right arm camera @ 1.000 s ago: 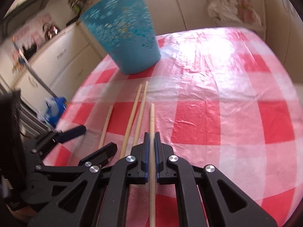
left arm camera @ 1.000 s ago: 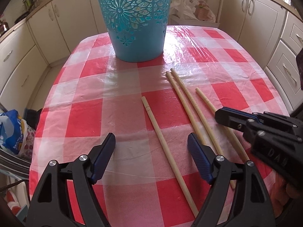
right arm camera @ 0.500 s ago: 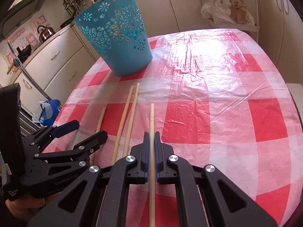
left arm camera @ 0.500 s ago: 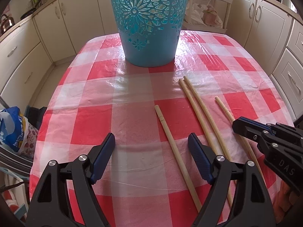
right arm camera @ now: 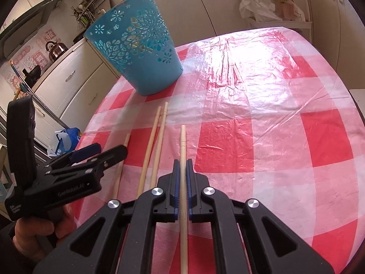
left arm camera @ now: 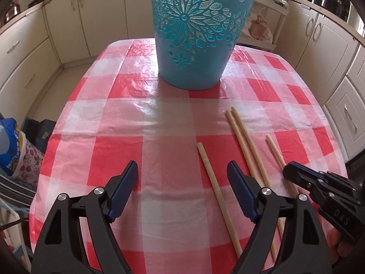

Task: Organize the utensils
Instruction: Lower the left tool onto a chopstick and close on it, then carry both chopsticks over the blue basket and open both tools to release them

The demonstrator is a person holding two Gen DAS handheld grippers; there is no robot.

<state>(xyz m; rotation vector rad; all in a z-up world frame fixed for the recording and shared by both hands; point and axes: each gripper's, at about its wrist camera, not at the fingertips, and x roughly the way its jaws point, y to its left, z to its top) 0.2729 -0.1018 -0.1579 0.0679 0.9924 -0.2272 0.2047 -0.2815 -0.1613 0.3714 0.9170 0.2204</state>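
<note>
Several wooden sticks lie on the red-and-white checked tablecloth. A blue cut-out basket stands at the far side; it also shows in the right wrist view. My right gripper is shut on the rightmost stick, which points forward just above the cloth. It appears in the left wrist view too. My left gripper is open and empty above the cloth, left of the leftmost stick. Two sticks lie side by side between them.
Cream kitchen cabinets surround the table. A blue bag sits on the floor by the table's left edge. White plastic bags rest on a shelf behind the table. A kettle stands on the counter.
Both grippers have moved forward toward the basket, which looms larger. The right gripper stays shut on its stick. The left gripper stays open.
</note>
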